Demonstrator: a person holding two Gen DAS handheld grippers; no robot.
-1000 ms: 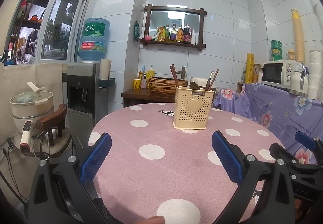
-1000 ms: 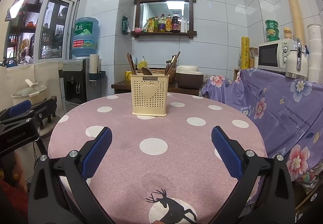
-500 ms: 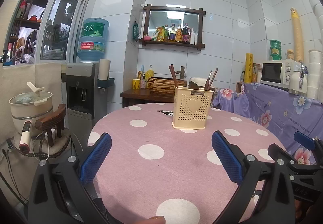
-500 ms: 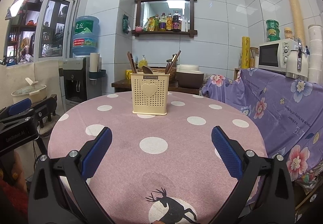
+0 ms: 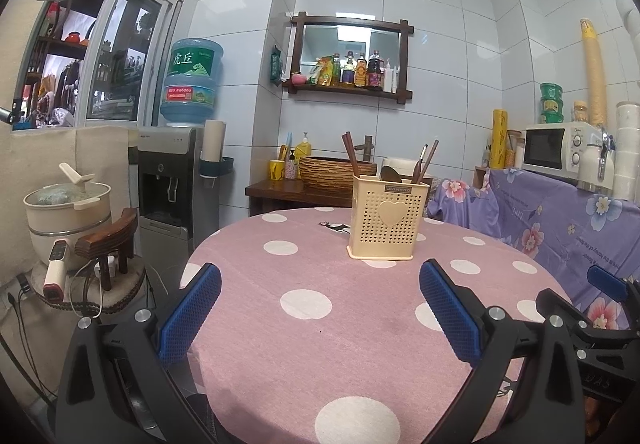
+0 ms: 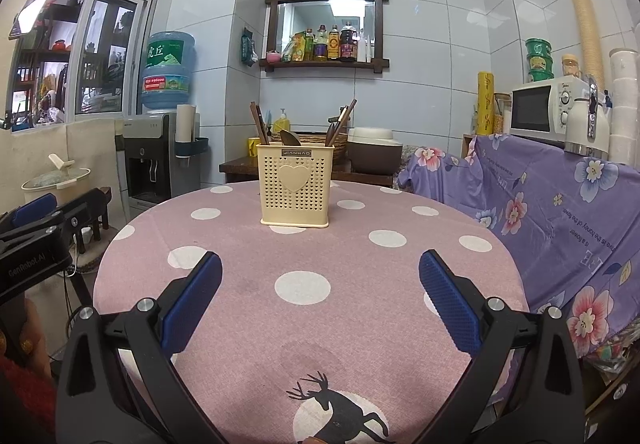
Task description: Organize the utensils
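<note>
We see the cream utensil holder (image 6: pixel 295 184) upright on the bench (image 6: pixel 360 324), holding chopsticks (image 6: pixel 256 120) and a spoon (image 6: pixel 290 138); left tongs (image 5: pixel 320 308) and right tongs (image 6: pixel 320 300) both gape apart, empty.

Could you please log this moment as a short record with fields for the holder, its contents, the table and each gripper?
holder: cream perforated utensil holder with a heart on its front, upright on the table
contents: dark chopsticks leaning left, a spoon in the middle, more dark handles leaning right
table: round, pink polka-dot tablecloth with deer prints
left gripper: open, empty, above the near table edge
right gripper: open, empty, short of the holder
loose utensils on table: none visible
</note>
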